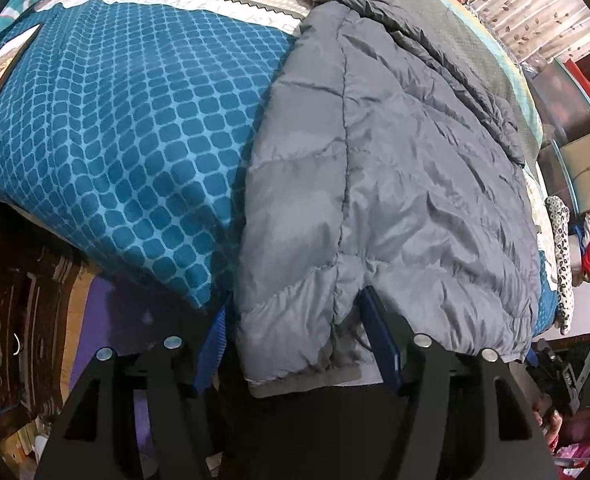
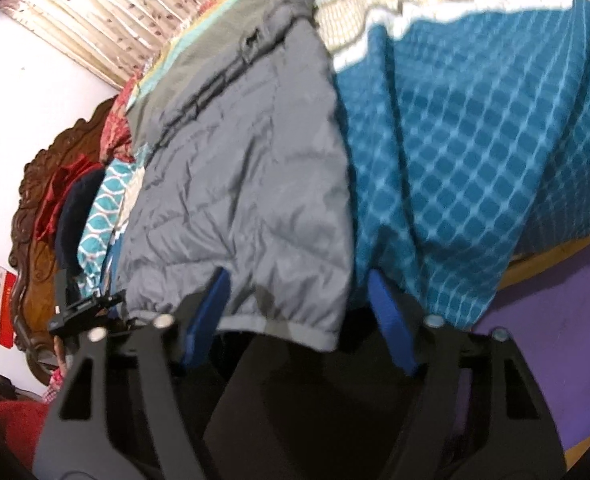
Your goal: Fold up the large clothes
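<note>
While a grey quilted puffer jacket lies spread lengthwise on a bed, both claws sit at its near hem with their blue-padded fingers spread wide.

Beneath the jacket is a teal bedspread with a pale lattice pattern, and the jacket's elastic hem hangs slightly over the bed's near edge. From the left wrist view, the left claw straddles one hem corner, its blue fingers on either side of the fabric without pinching it. From the right wrist view, which is somewhat blurred, the right claw likewise brackets the other hem corner, apparently not gripping it. A carved dark wooden headboard stands at the bed's end, beside a pale leaf-print curtain.
</note>
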`<action>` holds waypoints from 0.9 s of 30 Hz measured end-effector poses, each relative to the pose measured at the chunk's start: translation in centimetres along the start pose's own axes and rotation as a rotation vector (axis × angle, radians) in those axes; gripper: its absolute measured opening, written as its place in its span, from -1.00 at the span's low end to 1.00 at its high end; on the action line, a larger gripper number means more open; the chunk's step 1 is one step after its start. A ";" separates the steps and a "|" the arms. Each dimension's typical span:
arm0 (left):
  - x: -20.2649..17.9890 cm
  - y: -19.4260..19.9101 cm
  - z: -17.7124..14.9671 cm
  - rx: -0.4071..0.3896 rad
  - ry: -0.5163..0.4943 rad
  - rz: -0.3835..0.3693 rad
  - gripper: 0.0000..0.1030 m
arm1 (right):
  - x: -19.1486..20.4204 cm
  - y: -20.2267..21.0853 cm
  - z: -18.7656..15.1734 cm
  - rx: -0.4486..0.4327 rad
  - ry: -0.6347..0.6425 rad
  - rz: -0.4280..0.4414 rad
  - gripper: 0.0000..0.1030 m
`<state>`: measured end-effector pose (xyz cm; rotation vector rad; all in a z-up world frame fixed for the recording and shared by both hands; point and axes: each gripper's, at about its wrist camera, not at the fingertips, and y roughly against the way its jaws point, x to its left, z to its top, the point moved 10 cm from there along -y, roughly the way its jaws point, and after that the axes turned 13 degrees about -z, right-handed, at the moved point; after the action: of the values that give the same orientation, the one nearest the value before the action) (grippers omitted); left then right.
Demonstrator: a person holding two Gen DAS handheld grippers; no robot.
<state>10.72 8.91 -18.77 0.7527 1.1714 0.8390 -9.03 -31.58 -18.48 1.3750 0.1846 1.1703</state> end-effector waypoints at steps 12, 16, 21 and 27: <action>-1.8 2.1 0.9 -0.085 0.002 -0.081 -0.58 | 4.8 3.9 0.3 0.005 0.024 0.203 -0.95; -2.8 3.9 1.9 -0.114 0.058 -0.183 -0.62 | 7.6 6.6 4.1 -0.085 0.039 0.266 -0.95; -2.5 4.5 2.9 -0.095 0.154 -0.273 -0.62 | 9.4 7.2 7.7 -0.142 0.051 0.265 -0.95; -0.9 3.4 0.0 -0.053 0.197 -0.260 -0.55 | 10.0 6.0 7.7 -0.123 0.049 0.243 -0.95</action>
<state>9.97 9.80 -15.48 0.4688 1.3836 0.7337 -2.06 -30.73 -6.38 1.2861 -0.0211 1.3942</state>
